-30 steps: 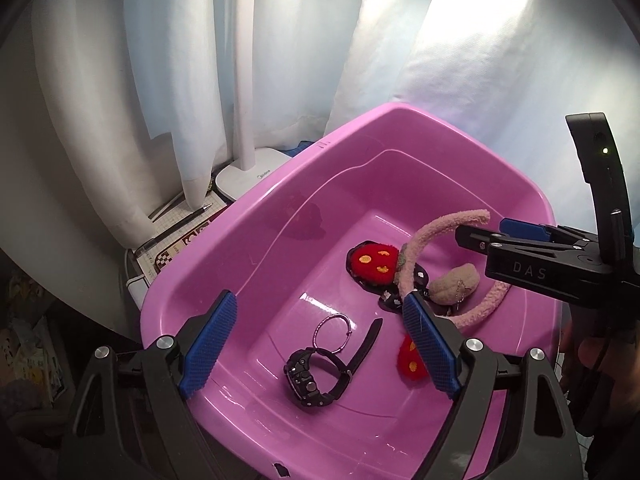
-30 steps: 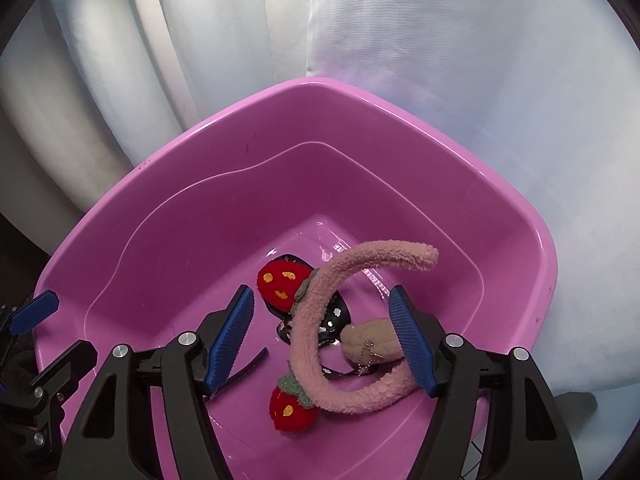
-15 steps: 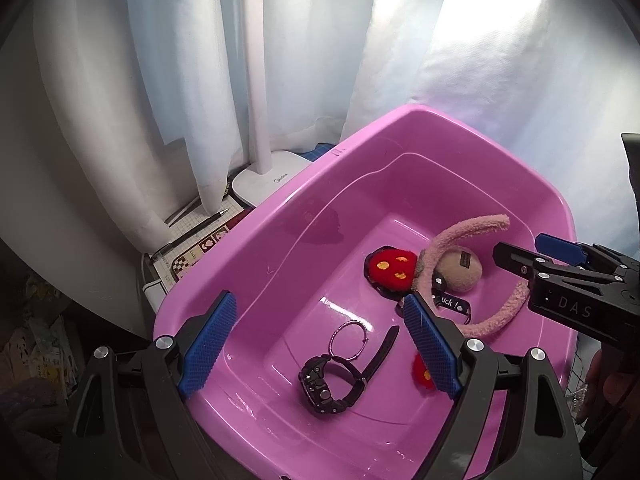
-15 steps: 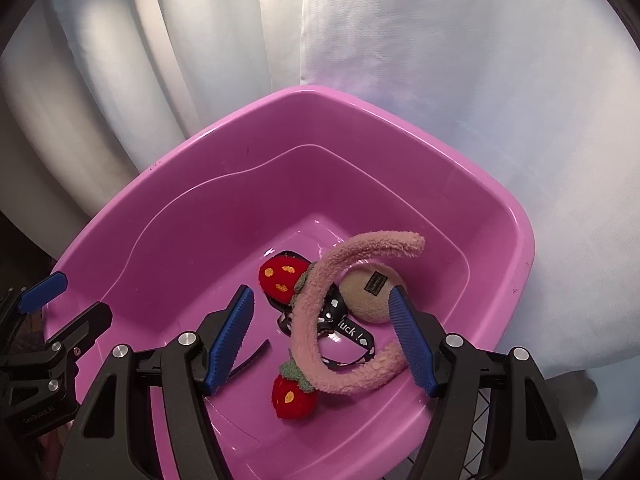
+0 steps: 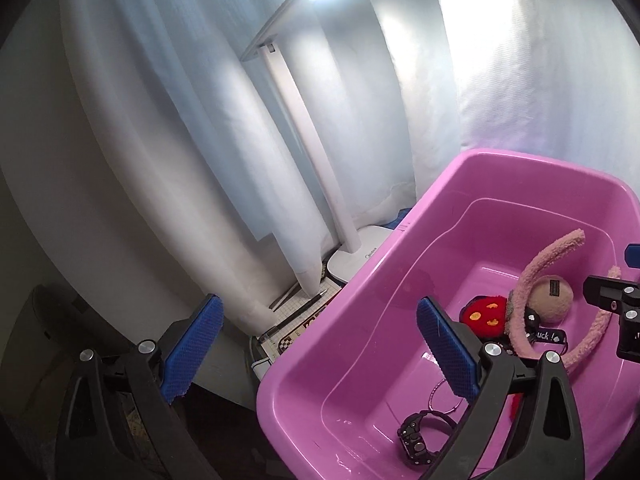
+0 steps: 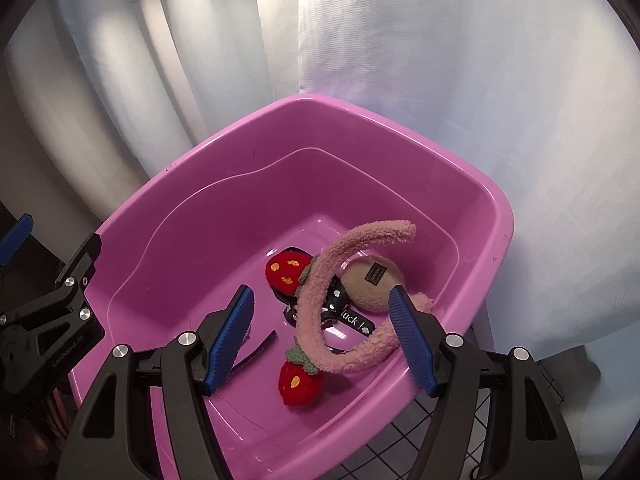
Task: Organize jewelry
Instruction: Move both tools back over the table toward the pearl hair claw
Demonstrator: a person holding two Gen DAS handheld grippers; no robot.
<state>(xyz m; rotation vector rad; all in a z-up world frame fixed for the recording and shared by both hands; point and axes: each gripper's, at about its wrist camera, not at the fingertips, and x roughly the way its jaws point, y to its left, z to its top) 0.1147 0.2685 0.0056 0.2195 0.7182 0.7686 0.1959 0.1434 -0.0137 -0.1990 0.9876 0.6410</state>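
The left tongs point(image 5: 316, 344) have just been opening wide, holding nothing; the right tongs point(image 6: 322, 332) are hovering open over the pink basin point(image 6: 400, 120).

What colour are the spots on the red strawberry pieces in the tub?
Yellow-orange spots on the red strawberry pieces, clearest in the right wrist view.

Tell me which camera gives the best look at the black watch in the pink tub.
The left wrist view: the black watch lies face-up on the pink tub floor, partly behind a finger. The right wrist view shows only a strap end.
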